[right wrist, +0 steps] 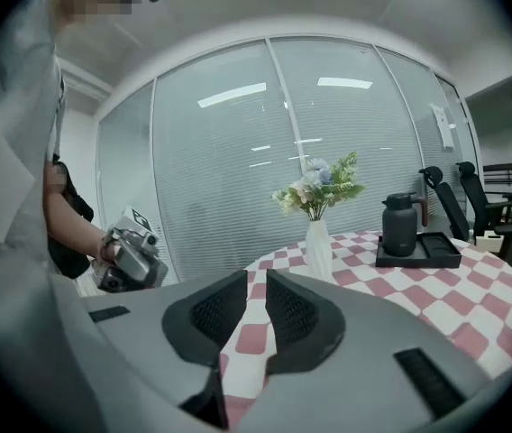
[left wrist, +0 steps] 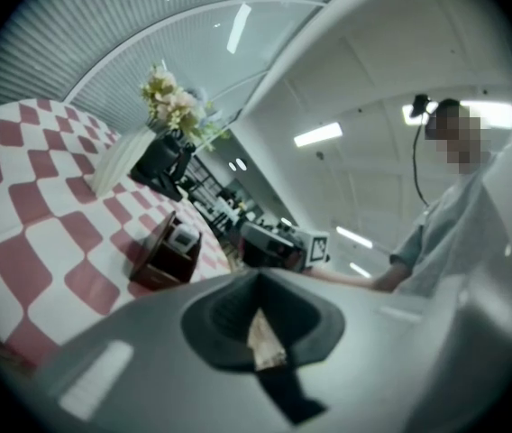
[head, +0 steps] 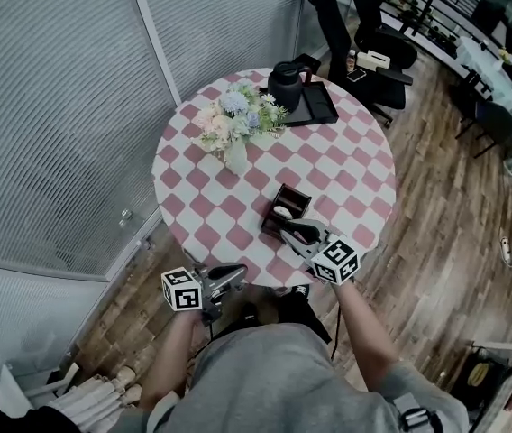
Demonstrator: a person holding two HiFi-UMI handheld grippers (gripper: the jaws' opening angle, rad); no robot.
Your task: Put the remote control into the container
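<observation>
A dark brown open container (head: 292,198) stands on the pink-and-white checked round table (head: 346,165), near its front edge. A pale oblong thing, the remote control (head: 282,212) as far as I can tell, lies inside it. The left gripper view shows the container (left wrist: 159,258) and the pale thing (left wrist: 182,236) in it too. My right gripper (head: 288,233) hovers just in front of the container, open, and through its gap (right wrist: 256,282) only tablecloth shows. My left gripper (head: 241,271) hangs past the table's front edge, shut (left wrist: 258,280) on nothing.
A white vase of flowers (head: 236,126) stands at the table's left middle. A black kettle (head: 285,84) sits on a black tray (head: 321,108) at the far side. Blind-covered glass walls run along the left, and office chairs (head: 351,21) stand beyond the table.
</observation>
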